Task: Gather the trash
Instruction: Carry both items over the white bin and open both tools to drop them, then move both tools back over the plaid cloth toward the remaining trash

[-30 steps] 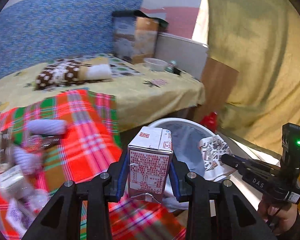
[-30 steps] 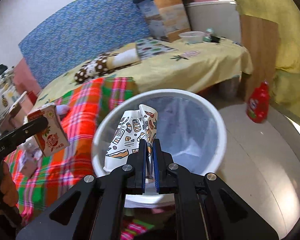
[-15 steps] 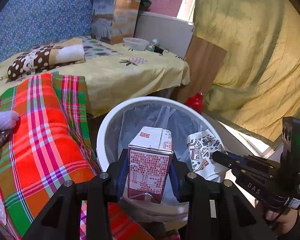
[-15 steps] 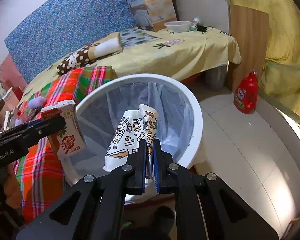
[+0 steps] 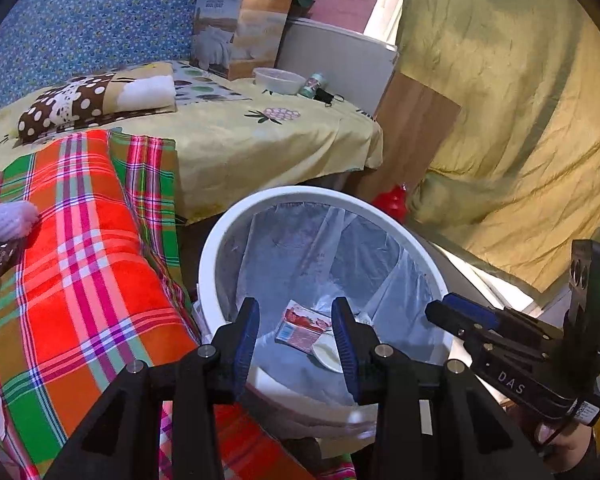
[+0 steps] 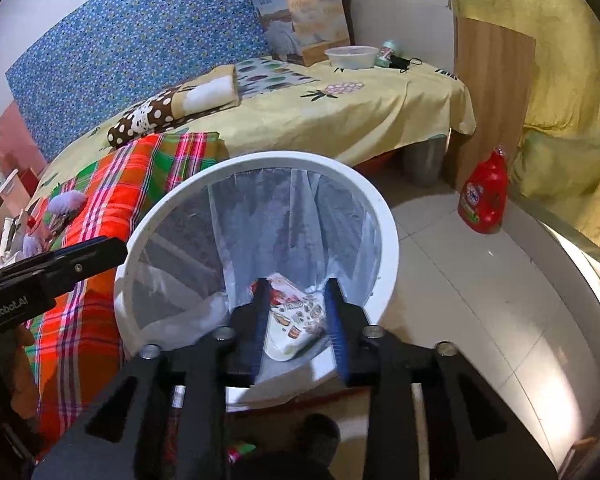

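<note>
**Both claws empty over the bin; trash lies inside**

My left claw [image 5: 296, 334] hangs above the near rim of the white bin [image 5: 220, 248]. Its blue-padded fingers [image 5: 246, 332] stand partly apart with nothing between them and touch nothing. Seen through the gap, the red-and-white carton [image 5: 302, 326] lies on its side at the bottom of the bin, on the clear liner bag [image 5: 300, 248].

My right claw [image 6: 298, 326] is over the same bin [image 6: 256, 160] from the near side. Its jaws are opening; no item is gripped between them, and the pads press on nothing. Below the gap, the crumpled patterned paper cup [image 6: 294, 330] rests in the bottom of the liner, with the carton [image 6: 282, 290] just behind it and touching it.

The bin stands on the tiled floor [image 6: 460, 300], just beside the bed with the red plaid blanket [image 5: 80, 260]. A red detergent bottle [image 6: 484, 200] stands on the floor, well apart from the bin, against a wooden board [image 6: 492, 92].
</note>
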The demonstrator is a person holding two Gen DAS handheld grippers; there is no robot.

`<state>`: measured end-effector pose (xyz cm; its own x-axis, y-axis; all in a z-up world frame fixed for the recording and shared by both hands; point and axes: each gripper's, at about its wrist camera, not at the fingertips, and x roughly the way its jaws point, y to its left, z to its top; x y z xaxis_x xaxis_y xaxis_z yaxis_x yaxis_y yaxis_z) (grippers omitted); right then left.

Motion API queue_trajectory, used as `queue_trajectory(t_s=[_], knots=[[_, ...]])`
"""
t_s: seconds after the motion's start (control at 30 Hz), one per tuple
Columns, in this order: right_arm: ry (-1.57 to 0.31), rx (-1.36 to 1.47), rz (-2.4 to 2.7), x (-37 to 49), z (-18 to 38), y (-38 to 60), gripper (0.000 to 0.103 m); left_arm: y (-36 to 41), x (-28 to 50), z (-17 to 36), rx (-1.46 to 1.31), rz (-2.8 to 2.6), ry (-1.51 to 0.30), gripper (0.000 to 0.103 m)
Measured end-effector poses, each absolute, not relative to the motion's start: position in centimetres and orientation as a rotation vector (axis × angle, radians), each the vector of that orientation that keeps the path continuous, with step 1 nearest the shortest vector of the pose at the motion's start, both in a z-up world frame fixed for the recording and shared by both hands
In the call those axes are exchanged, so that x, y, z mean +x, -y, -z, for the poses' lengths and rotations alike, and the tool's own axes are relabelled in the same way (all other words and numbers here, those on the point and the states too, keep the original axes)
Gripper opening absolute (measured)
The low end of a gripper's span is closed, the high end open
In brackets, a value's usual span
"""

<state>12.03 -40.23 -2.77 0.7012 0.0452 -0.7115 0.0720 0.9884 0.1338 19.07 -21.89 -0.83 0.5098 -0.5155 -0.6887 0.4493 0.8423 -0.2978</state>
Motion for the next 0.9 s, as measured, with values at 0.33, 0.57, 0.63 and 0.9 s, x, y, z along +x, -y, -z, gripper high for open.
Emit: queue_trajectory(t_s=[0.33,0.57,0.63,0.9], knots=[[-0.734,0.189,-0.053,10.8,1.4,38.7,0.035,19.2,15.6,-2.1,-0.091,0.517,-0.764,0.037],[-0.719,0.175,-0.142,9.6,0.3,36.0,0.035,15.8,13.2,-3.8,-0.089,0.409,-0.722,0.037],[-0.715,0.157,-0.165,9.3,0.1,35.0,0.035,14.6,12.3,-4.1,-0.094,0.386,-0.718,0.037],[-0.709,0.112,-0.259,8.2,-0.6,31.7,0.035,10.2,9.5,-4.7,-0.136,0.312,-0.694,0.037]])
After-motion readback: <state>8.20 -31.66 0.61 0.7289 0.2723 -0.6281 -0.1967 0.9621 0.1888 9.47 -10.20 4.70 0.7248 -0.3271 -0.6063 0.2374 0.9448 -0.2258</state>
